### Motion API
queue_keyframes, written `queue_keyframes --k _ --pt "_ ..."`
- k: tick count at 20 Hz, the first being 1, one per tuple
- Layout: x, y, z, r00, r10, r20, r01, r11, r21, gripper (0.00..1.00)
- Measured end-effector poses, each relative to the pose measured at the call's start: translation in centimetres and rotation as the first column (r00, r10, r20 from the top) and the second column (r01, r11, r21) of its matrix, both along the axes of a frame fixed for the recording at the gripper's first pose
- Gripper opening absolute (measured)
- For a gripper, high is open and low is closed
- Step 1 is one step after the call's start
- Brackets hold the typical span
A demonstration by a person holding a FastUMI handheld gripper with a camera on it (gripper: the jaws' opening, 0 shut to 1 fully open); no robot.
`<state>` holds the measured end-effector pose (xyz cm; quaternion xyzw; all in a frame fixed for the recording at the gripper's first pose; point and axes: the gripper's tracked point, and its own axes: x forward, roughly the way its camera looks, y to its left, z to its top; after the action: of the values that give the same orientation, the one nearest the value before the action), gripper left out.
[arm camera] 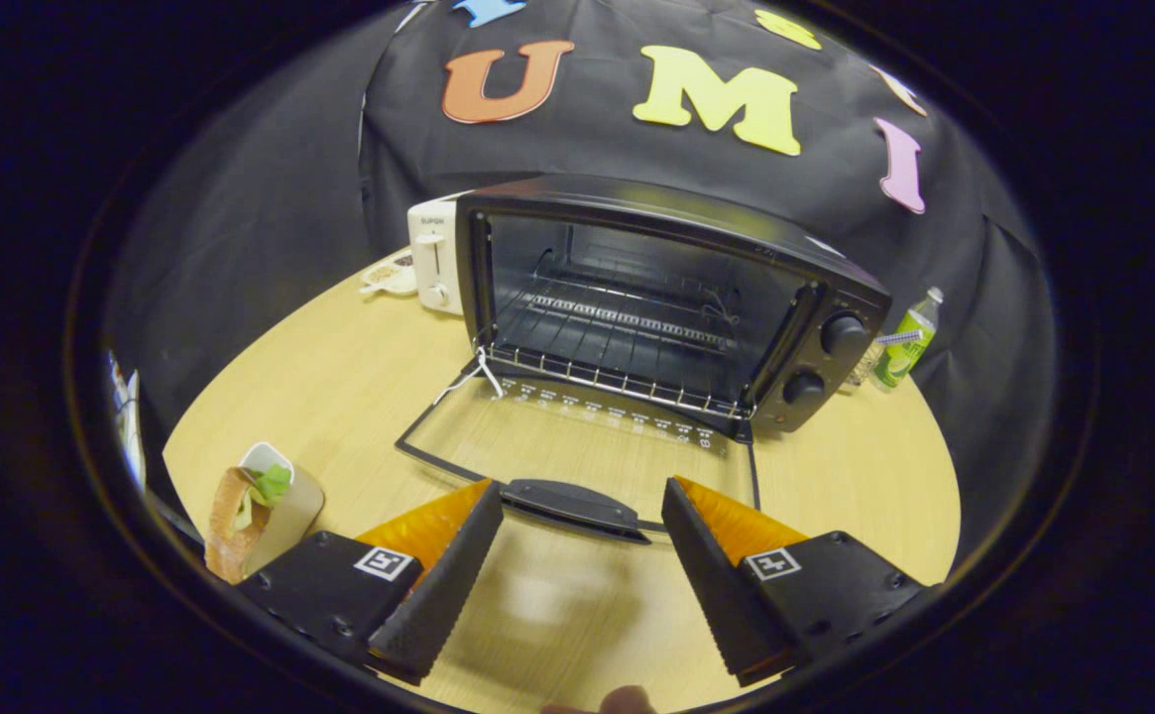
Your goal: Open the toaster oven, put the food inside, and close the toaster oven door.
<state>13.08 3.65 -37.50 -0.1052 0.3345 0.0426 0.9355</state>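
Two fingers of the hand-held gripper (582, 506) are standing wide apart and gripping nothing, hovering low over the pale wooden table (339, 387). Just ahead of them, and lying between the fingertips, the handle (574, 506) of the toaster oven door (587, 451) is showing; the glass door is lying fully folded down, flat against the table. Beyond the door, the black toaster oven (676, 297) is sitting open, its wire rack (617, 372) showing inside and nothing resting on it. Two control knobs (843, 334) are sitting on the oven's right-hand panel. The food (240, 506), a bread wrap with green leaves in a pale holder, is waiting on the table just outside the left finger, close beside the gripper body and well apart from the oven. A white toaster (435, 258) is standing beyond the fingers at the oven's left side, touching or nearly touching it, with a small dish (389, 276) beside it. A green-labelled bottle (906, 342) is standing beyond the oven's right side. A fingertip of the person (627, 700) is peeking in behind the fingers.
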Motion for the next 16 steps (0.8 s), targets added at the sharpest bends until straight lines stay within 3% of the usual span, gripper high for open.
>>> queue_keyframes --k 3,9,12,16 --pt "-1.9 0.6 1.0 1.000 0.014 -0.021 -0.013 0.999 0.040 1.00" --pt "-5.5 1.0 7.8 0.995 0.099 -0.021 -0.094 0.982 0.162 1.00" --pt "-6.7 2.6 10.6 0.983 0.170 -0.073 -0.142 0.946 0.292 1.00" --pt "-9.8 6.9 12.3 0.939 0.296 -0.177 -0.196 0.880 0.433 1.00"
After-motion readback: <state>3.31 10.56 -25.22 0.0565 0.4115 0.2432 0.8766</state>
